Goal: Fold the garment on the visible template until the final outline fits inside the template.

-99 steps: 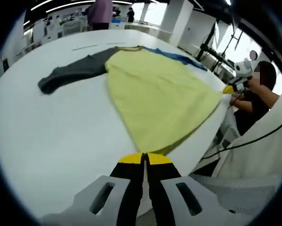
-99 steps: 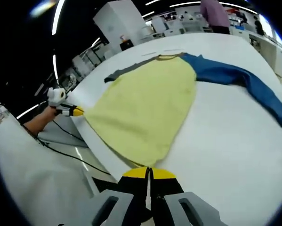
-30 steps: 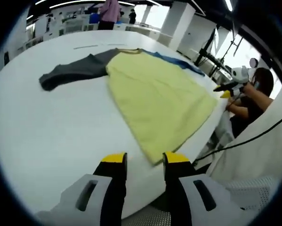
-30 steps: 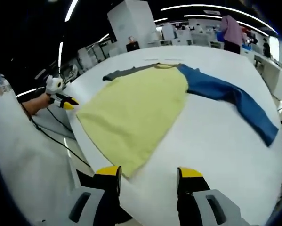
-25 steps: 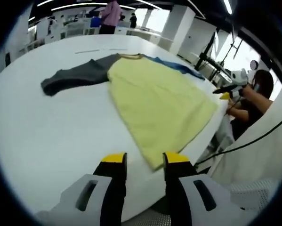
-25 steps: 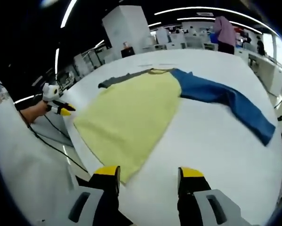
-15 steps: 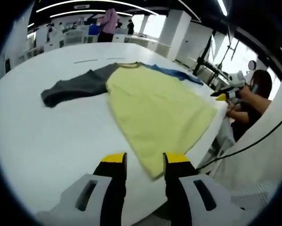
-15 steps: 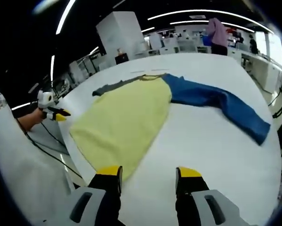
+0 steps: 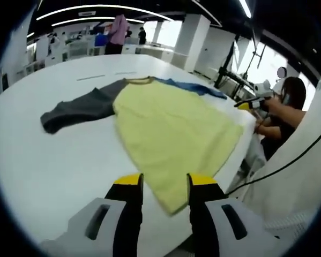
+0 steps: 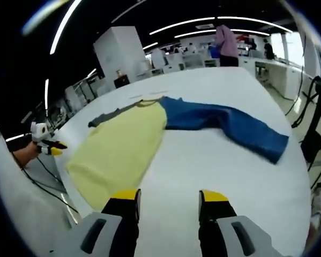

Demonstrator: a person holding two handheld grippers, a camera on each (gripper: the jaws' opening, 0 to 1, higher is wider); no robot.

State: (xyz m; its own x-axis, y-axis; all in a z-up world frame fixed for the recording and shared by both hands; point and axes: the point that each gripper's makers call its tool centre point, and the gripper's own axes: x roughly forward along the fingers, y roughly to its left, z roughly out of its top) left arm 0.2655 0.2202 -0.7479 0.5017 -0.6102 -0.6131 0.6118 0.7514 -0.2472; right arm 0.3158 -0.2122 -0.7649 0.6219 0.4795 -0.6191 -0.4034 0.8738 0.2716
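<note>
White table (image 9: 47, 155) takes up most of both views. Shirt (image 9: 171, 126) lies spread flat on it, yellow body, hem toward the near edge just ahead of the left gripper's tips. Blue sleeve (image 10: 230, 126) stretches out to one side, grey sleeve (image 9: 77, 110) to the other (collar points to the table's far side). Left gripper (image 9: 161, 181) hangs over the hem corner, jaws apart, grasping nothing. Right gripper (image 10: 168, 197) over bare table beside the hem, jaws likewise spread, nothing between them.
</note>
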